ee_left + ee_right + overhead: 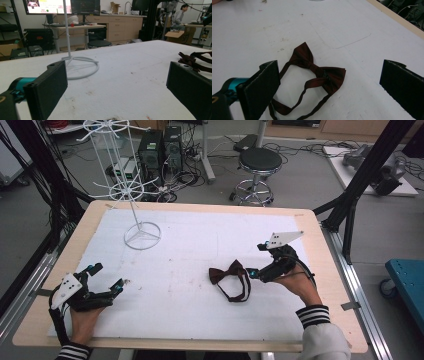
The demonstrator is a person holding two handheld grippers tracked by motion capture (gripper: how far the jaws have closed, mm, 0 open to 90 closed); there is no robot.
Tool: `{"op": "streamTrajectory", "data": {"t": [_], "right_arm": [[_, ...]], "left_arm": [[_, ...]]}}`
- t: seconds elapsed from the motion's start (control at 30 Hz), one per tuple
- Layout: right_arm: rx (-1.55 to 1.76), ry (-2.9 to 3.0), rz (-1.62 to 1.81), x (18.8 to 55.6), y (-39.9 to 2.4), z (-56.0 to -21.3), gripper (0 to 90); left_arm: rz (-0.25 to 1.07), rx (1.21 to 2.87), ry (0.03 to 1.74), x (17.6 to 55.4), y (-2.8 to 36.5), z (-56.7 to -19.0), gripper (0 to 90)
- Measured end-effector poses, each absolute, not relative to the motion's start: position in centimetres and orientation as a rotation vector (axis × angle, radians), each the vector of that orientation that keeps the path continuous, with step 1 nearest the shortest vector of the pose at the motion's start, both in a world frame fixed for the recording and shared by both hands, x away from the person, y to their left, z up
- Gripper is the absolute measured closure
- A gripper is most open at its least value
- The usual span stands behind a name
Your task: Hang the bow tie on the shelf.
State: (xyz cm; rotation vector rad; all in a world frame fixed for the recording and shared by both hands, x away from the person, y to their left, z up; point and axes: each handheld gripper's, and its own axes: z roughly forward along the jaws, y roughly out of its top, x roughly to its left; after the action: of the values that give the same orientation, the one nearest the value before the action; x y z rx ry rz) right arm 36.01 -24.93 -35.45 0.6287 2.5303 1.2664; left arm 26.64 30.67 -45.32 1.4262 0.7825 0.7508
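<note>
A dark red bow tie (232,271) with its looped strap lies flat on the white sheet, right of the table's middle. My right gripper (257,260) hovers just to its right, open, jaws wide apart. In the right gripper view the bow tie (319,71) lies between and beyond the two black jaws, untouched. My left gripper (107,276) rests open at the table's front left, nothing between its jaws. The left gripper view shows the bow tie (191,60) far off at the right edge.
A white wire stand (142,235) with hooked arms rises from a ring base at the back left of the sheet, and its ring base (81,68) lies ahead of the left gripper. The wooden table rim (322,255) borders the sheet. A black stool (259,161) stands behind the table.
</note>
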Motion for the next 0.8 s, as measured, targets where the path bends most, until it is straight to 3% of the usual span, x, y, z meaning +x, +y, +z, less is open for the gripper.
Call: {"op": "streamTrajectory", "data": {"t": [0.8], "right_arm": [[0.555, 2.708, 1.081, 39.9, -22.0, -35.9, 2.1]], "left_arm": [[0.754, 1.428, 0.781, 26.6, 30.6, -45.3, 3.9]]}}
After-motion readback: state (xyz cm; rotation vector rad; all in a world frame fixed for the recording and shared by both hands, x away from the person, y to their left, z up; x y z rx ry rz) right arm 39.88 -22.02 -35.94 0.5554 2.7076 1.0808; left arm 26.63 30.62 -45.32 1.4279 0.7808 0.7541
